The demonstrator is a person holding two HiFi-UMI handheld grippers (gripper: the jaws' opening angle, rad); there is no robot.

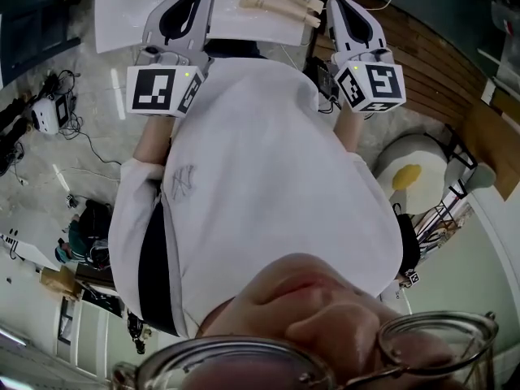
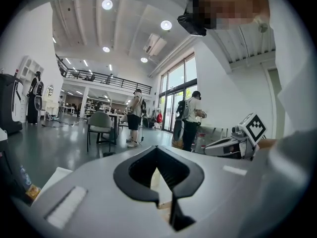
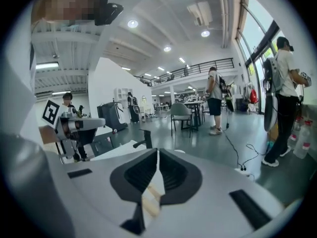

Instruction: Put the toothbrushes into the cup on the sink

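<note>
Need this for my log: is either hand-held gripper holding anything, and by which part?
Nothing: left hand-held gripper and right hand-held gripper are shut, empty.

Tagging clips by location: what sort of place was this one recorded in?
Probably a big open lab or workshop hall, not a home bathroom: round ceiling lights high overhead, a railed mezzanine, tall windows, and people standing around a chair on an open floor.
</note>
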